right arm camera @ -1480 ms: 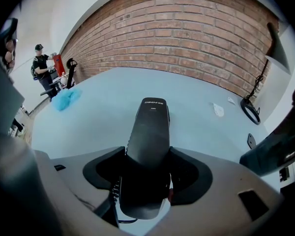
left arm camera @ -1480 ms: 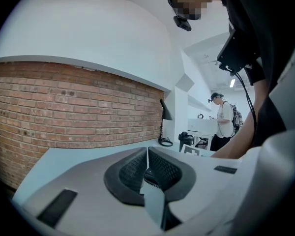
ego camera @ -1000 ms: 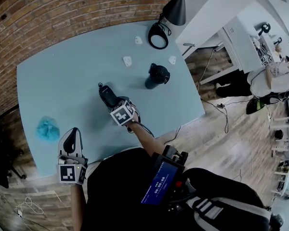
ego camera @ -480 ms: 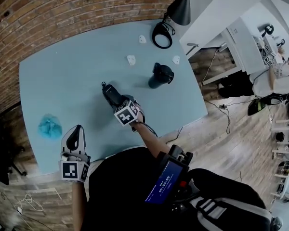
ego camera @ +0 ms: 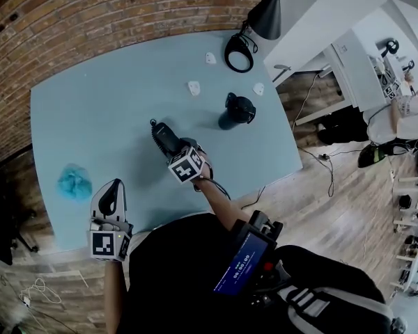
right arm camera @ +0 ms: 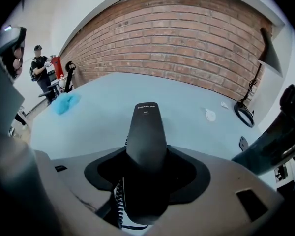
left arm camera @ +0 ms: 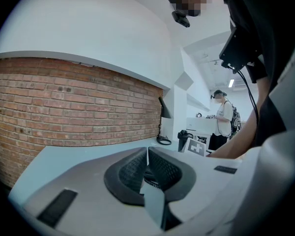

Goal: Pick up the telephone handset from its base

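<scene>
This looks like a lab or a studio workroom. A pale blue tabletop point(ego camera: 97, 117) stands along a bare brick wall point(ego camera: 90, 19), with a black desk lamp point(ego camera: 268, 16) at its far corner. To the right of the tabletop, across the wooden floor point(ego camera: 348, 207), are white benches point(ego camera: 352, 68) loaded with equipment, and a person point(left arm camera: 225, 119) stands there.

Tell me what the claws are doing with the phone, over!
Right claw shut on handset. Left claw shut, empty. Dark mug stands apart.
</scene>
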The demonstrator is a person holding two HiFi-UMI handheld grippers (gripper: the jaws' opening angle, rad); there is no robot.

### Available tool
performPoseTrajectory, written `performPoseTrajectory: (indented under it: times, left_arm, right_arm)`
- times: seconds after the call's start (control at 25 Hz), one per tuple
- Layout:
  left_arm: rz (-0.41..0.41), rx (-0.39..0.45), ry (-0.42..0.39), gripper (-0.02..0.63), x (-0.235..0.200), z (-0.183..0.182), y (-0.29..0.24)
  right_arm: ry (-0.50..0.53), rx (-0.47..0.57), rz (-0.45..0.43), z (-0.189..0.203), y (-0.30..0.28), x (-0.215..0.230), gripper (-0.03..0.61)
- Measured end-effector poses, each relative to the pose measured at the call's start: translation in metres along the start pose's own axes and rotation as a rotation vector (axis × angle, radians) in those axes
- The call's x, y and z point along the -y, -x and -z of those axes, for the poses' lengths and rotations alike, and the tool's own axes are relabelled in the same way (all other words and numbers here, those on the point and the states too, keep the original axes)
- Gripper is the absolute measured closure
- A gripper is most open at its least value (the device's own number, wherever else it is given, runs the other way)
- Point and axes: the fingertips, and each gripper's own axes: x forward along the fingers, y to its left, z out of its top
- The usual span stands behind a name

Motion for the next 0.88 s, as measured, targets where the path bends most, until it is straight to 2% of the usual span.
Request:
performPoseTrajectory:
  times: [0.2, 0.44, 0.6, 0.88]
  left_arm:
    - [0.0, 0.004, 0.005, 0.586, -0.0019, 0.0015, -0.001]
    - [0.008, 0.004, -0.003, 0.586, -0.0003, 0.003, -0.003]
    - [0.015, -0.006, -0.001, 0.588, 0.0027, 0.0019, -0.0054]
    - [0.019, -0.008, -0.001, 0.587, 0.0033, 0.0021, -0.0069]
  right_arm:
    - [-0.181, 0.065, -0.073, -0.0004, 0.0001, 0.0017, 0.327]
    - [-0.231, 0.106, -0.111, -0.0012, 0.0029, 0.0022, 0.327]
    - [-0.221, 0.117, -0.118, -0.0023, 0.0036, 0.0011, 0.328]
    - [-0.301, 0.151, -0.172, -0.0013, 0.0045, 0.0007, 0.328]
